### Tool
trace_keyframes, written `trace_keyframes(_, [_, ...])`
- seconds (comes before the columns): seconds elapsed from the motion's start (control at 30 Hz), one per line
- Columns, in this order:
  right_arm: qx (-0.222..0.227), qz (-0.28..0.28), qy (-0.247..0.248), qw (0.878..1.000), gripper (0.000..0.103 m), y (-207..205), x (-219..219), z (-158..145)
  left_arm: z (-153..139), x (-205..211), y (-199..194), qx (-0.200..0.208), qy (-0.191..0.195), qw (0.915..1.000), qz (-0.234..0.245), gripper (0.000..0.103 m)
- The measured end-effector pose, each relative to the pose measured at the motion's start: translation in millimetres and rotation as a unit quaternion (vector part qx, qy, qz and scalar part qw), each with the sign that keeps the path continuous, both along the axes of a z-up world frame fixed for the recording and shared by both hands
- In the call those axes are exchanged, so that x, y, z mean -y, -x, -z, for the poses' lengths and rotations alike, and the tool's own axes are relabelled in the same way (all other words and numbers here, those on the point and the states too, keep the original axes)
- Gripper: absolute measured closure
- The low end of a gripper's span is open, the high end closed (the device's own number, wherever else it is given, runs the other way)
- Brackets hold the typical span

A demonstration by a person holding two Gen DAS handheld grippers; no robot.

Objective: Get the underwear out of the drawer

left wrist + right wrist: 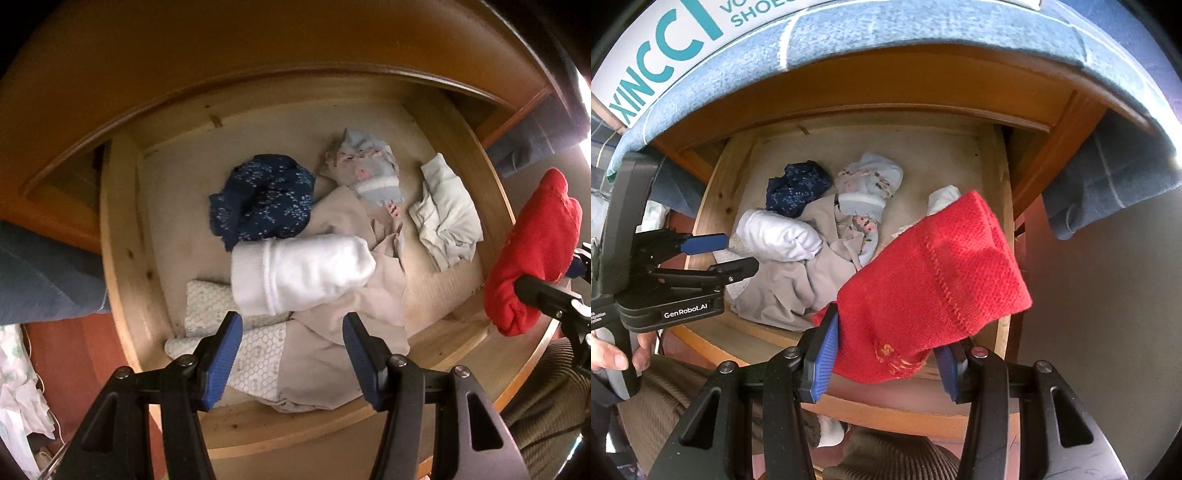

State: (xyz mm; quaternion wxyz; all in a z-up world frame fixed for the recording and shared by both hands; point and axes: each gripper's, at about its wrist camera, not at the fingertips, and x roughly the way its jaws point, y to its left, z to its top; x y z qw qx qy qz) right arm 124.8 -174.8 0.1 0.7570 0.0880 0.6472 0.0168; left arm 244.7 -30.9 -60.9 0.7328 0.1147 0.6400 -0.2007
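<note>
Red knitted underwear [934,291] is pinched between the blue pads of the right gripper [886,363], held above the front edge of the wooden drawer [713,206]. Beside it the left gripper [291,332] hangs spread wide with nothing between its pads. Below lies a white roll [299,277] on beige cloth [369,295]; farther back sits a navy dotted piece [262,199].

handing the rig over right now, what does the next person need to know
Right gripper: shut on the red garment, lifted above the drawer front.
Left gripper: open, empty, poised over the white roll.
In the drawer: navy piece, floral piece, pale folded piece, beige cloth.
Done: red one out.
Left: set it down, then take out the rest.
</note>
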Motion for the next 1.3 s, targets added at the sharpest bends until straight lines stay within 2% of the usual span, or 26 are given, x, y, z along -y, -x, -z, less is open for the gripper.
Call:
trace_keyframes(0.27, [-0.005, 0.006, -0.002, 1.0, 0.059, 0.4, 1.6, 1.3, 8.3, 7.1, -12.6, -0.018, 0.009, 0.9998, 0.002, 0.045])
trace_keyframes(0.73, [-0.012, 0.01, -0.012, 1.0, 0.059, 0.6, 2.4, 3.6, 12.6, 14.4, -16.9, -0.022, 0.018, 0.9995, 0.012, 0.045])
trace_keyframes(0.87, [-0.012, 0.008, -0.013, 1.0, 0.059, 0.1, 1.9, 4.1, 9.0, 13.8, -16.8, -0.028, 0.035, 0.999, 0.006, 0.038])
trace_keyframes(0.97, [-0.012, 0.008, -0.012, 1.0, 0.059, 0.0, 1.4, 4.0, 14.5, 14.6, -18.9, -0.029, 0.027, 0.9992, 0.0, 0.034])
trace_keyframes(1.07, [-0.013, 0.008, -0.012, 1.0, 0.059, 0.0, 1.2, 3.6, 22.8, 18.9, -22.3, -0.035, 0.005, 0.9994, -0.004, 0.034])
trace_keyframes(1.3, [-0.015, 0.007, -0.015, 1.0, 0.059, 0.0, 0.6, 3.8, 36.3, 25.9, -34.5, -0.057, -0.021, 0.9981, -0.013, 0.033])
